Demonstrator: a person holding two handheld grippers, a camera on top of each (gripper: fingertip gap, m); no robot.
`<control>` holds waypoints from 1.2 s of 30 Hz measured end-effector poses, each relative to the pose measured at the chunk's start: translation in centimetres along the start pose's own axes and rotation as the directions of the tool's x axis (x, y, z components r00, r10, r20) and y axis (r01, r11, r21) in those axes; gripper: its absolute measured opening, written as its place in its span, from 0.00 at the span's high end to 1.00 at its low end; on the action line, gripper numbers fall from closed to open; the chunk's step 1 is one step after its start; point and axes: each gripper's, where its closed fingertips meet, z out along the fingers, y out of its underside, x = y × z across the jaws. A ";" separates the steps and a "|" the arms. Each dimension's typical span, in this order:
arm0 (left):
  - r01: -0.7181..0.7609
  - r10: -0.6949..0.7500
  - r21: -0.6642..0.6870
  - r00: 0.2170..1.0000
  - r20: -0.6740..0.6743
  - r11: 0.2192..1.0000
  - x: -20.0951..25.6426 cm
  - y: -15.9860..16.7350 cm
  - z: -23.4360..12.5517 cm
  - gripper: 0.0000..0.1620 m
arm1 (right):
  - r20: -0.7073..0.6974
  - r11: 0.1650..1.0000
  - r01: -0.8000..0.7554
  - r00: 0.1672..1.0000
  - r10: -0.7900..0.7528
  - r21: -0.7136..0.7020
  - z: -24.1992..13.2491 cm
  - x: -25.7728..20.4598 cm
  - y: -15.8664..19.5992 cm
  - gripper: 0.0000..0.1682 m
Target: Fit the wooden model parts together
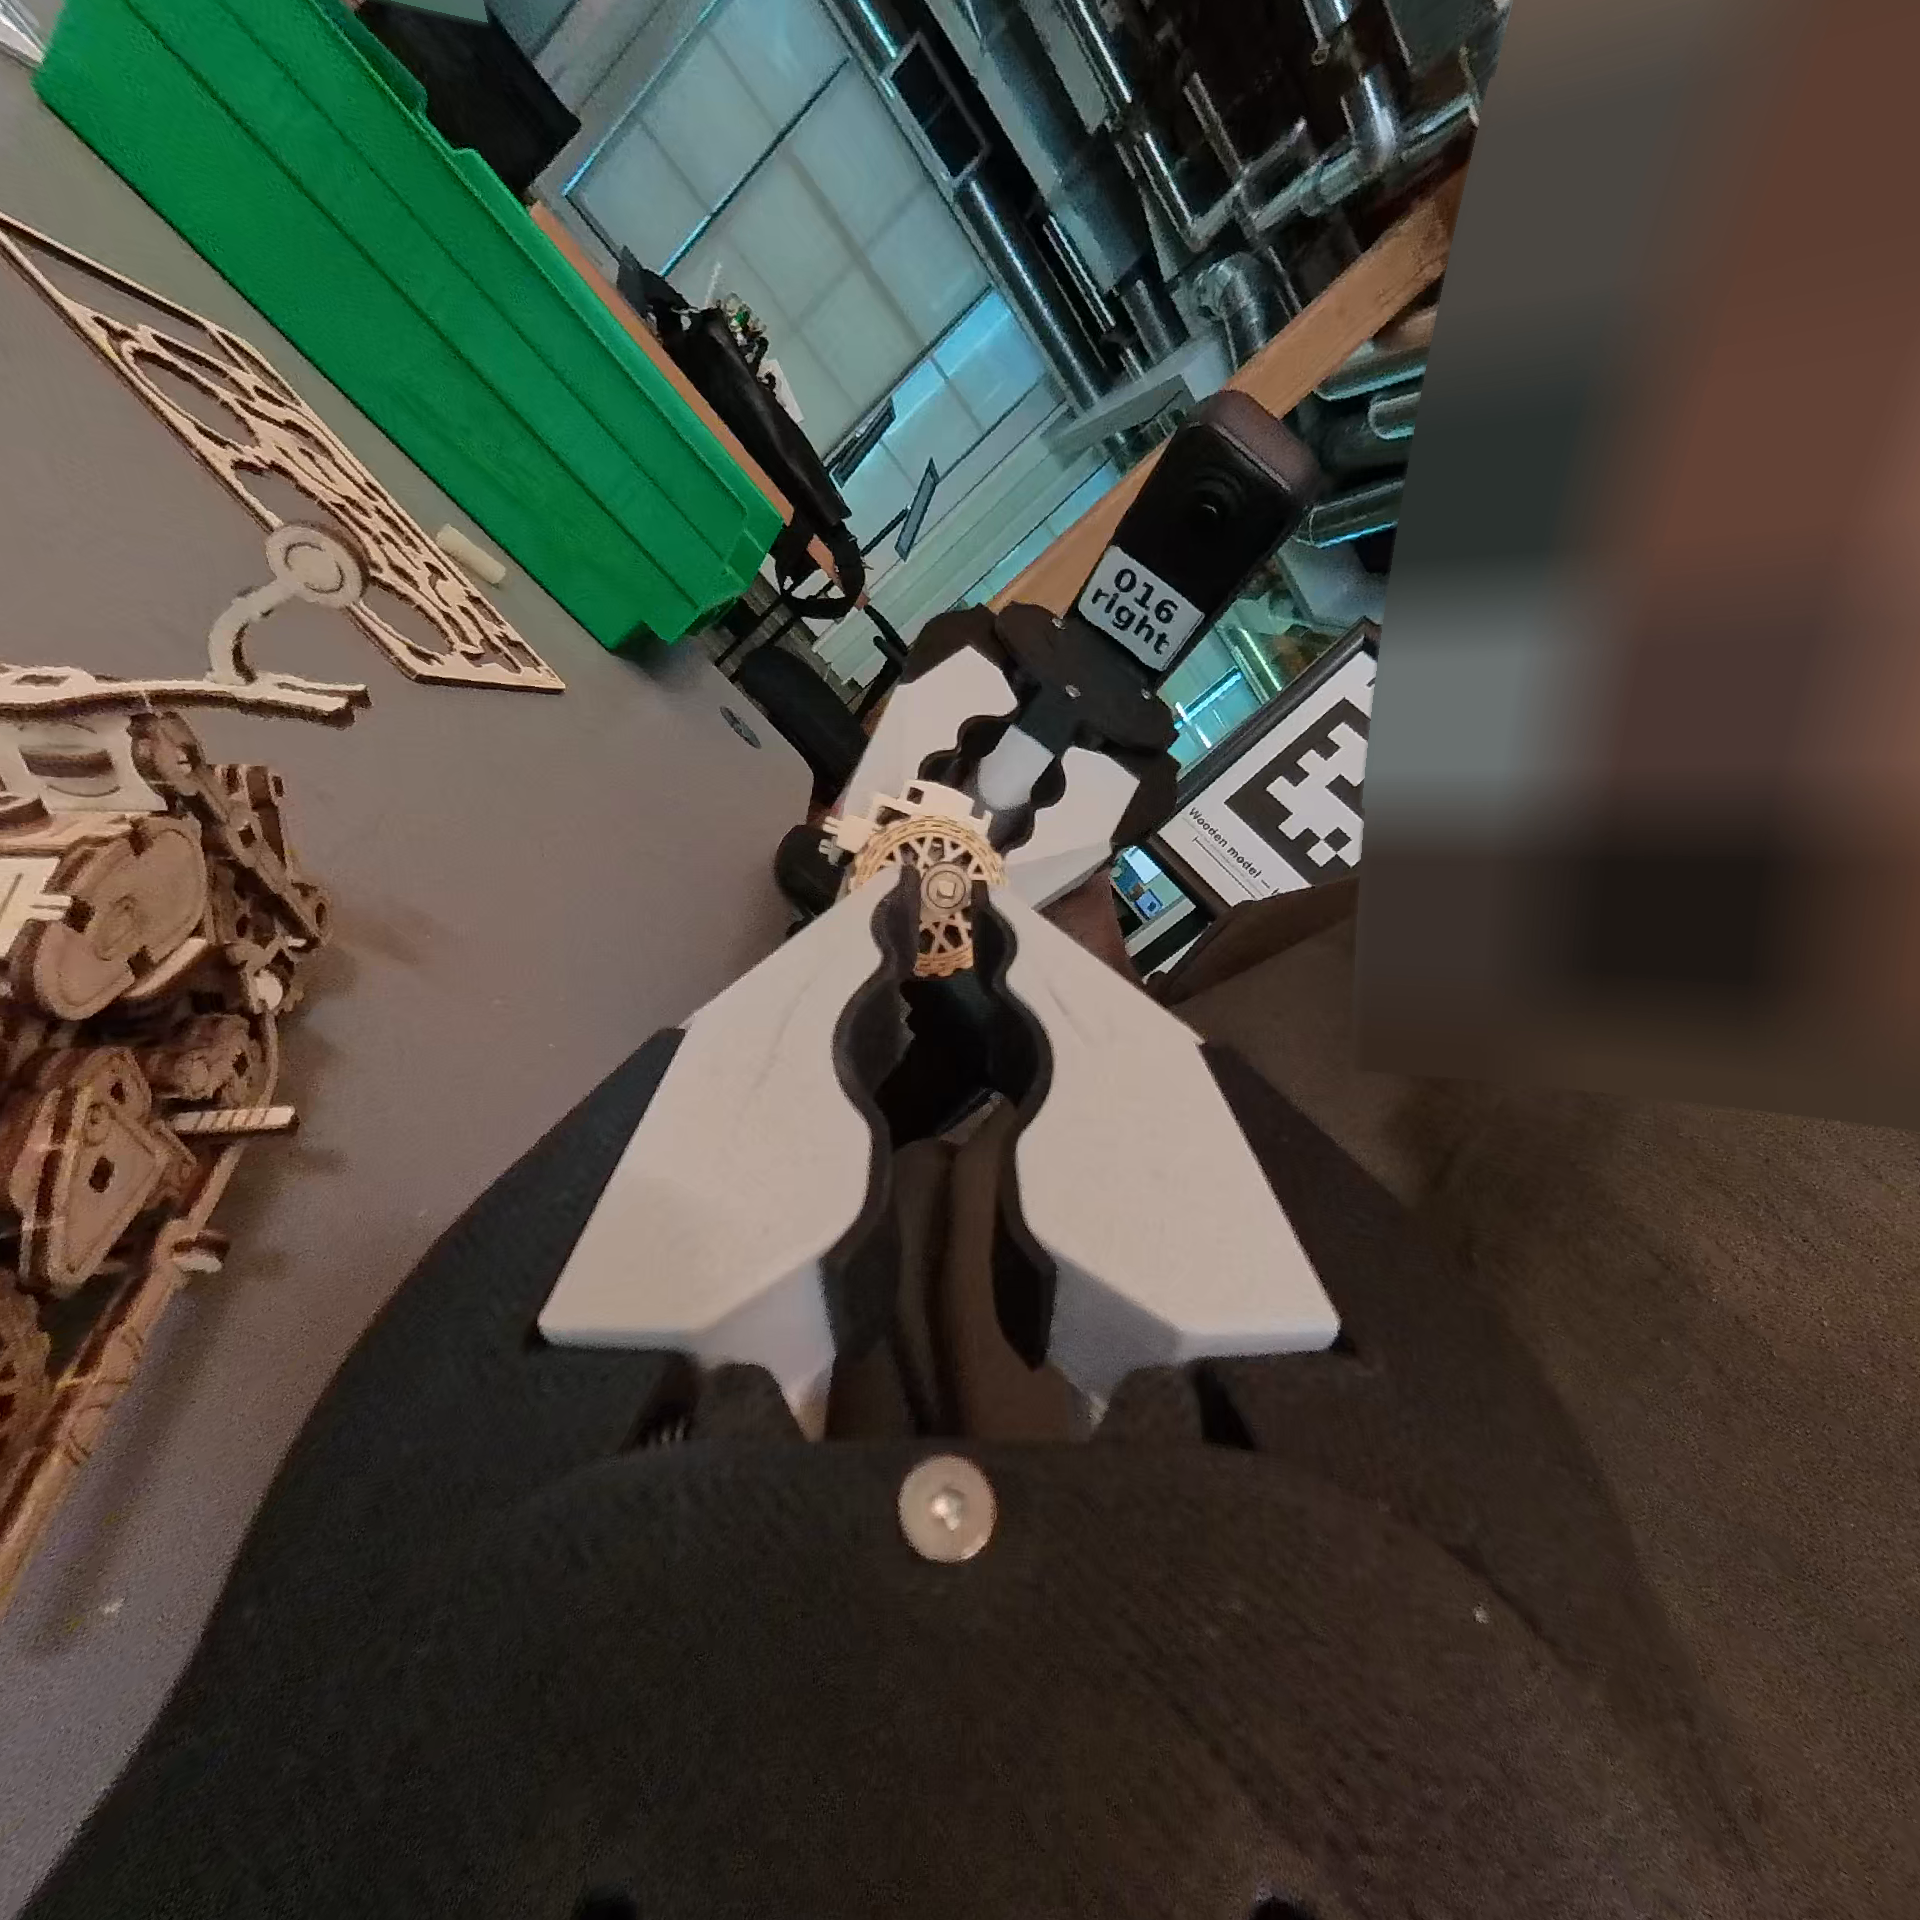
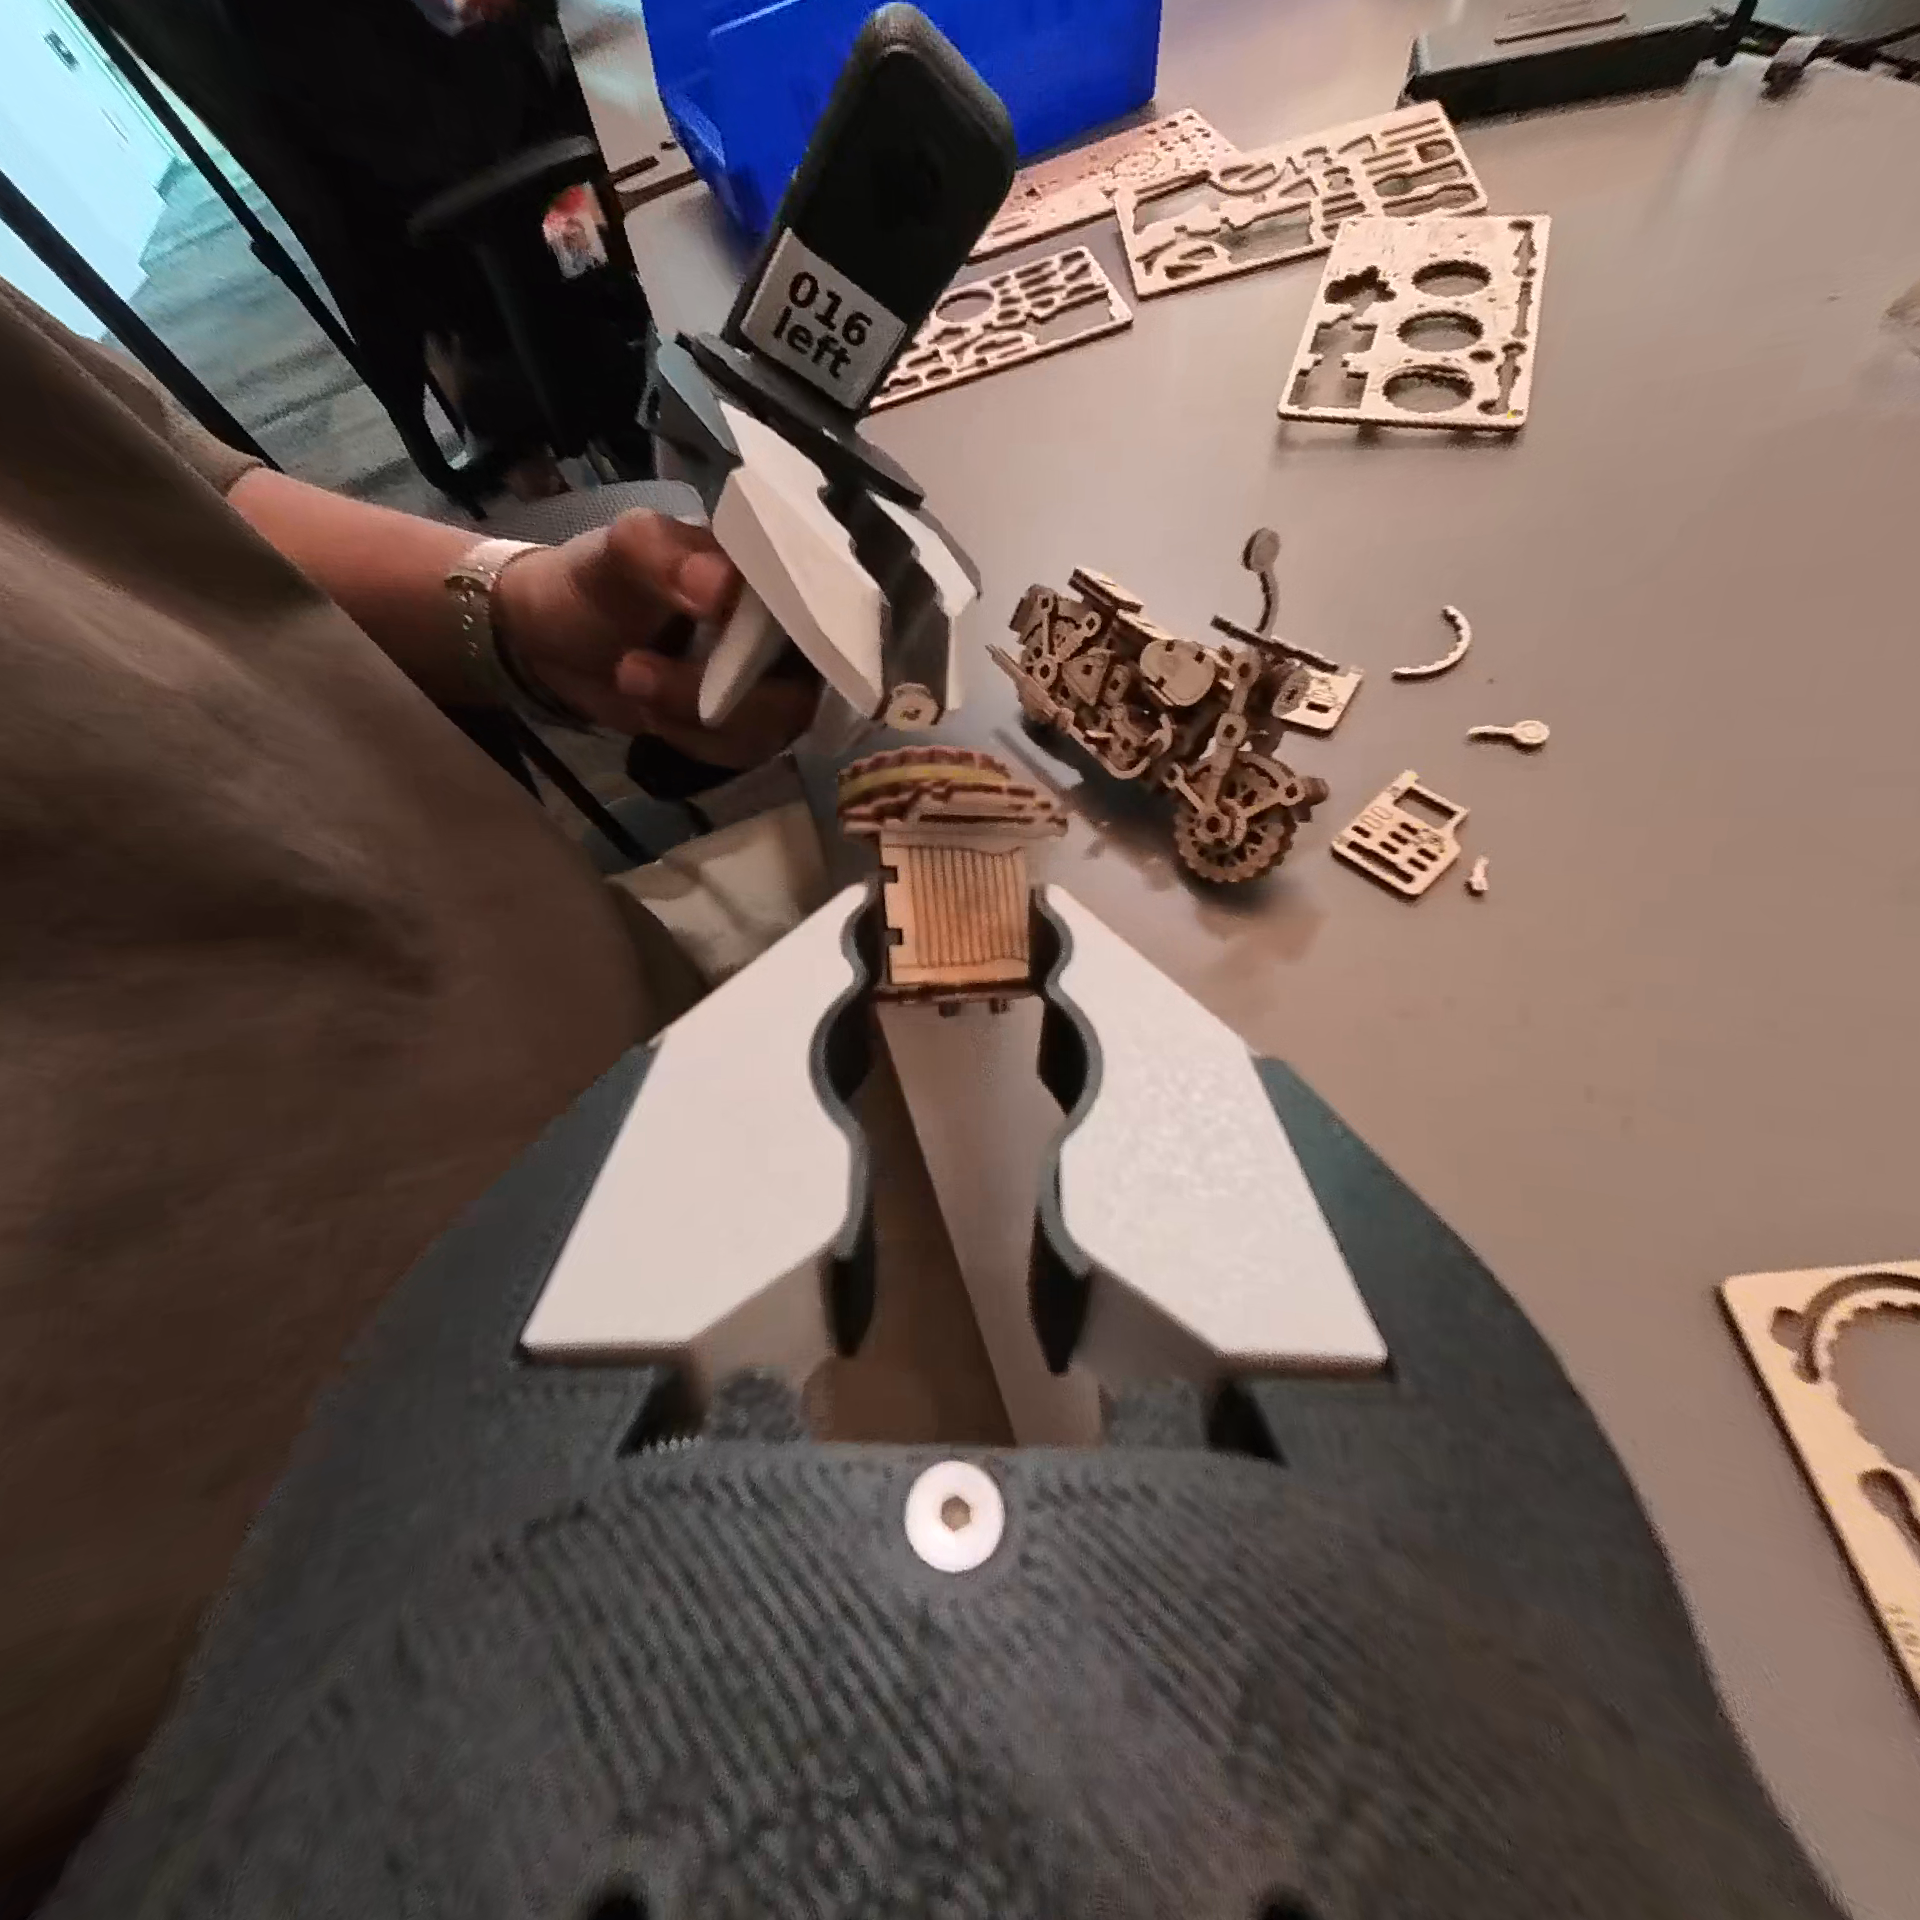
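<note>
My right gripper (image 2: 956, 925) is shut on a wooden sub-assembly (image 2: 954, 904), a ribbed block with a spoked wheel (image 2: 951, 792) on its far end. My left gripper (image 2: 914, 707) comes in from the upper left, shut on a small round wooden piece (image 2: 912, 711) held just above the wheel's rim. In the left wrist view the left gripper (image 1: 940, 914) points at the wheel (image 1: 930, 868), the round piece (image 1: 943, 890) sits over the wheel's middle, and the right gripper (image 1: 925, 821) faces it. Whether piece and wheel touch, I cannot tell. The part-built wooden motorcycle (image 2: 1174, 707) stands on the grey table (image 2: 1558, 987).
Punched-out wooden sheets (image 2: 1413, 322) lie at the back, another (image 2: 1829, 1455) at the right edge. Loose small parts (image 2: 1397, 831) lie by the motorcycle (image 1: 125, 935). A blue bin (image 2: 894, 83) and a green bin (image 1: 416, 312) stand on the table. A person's hand (image 2: 623, 623) holds the left gripper. The grippers are tip to tip, or close to it. From either gripper's tips it is about 11 cm to the part-built wooden motorcycle (image 2: 1174, 707). The left camera catches it too, in the left wrist view (image 1: 162, 945).
</note>
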 end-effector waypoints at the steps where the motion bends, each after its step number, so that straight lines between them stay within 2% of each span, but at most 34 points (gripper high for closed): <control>1: -0.007 0.007 -0.003 1.000 0.003 1.000 0.0 0.0 0.0 0.96 | 0.002 1.000 -0.006 1.000 0.006 0.003 0.0 -0.1 -0.1 0.84; 11: -0.156 0.160 -0.105 0.986 0.039 0.982 0.3 1.2 0.7 0.96 | 0.021 1.000 -0.019 1.000 0.019 -0.003 -0.1 -0.5 0.3 0.84; 36: -0.164 0.195 -0.207 0.971 0.139 0.964 -1.5 2.5 0.3 0.96 | 0.020 0.999 0.000 1.000 0.001 -0.051 0.9 -0.1 1.8 0.84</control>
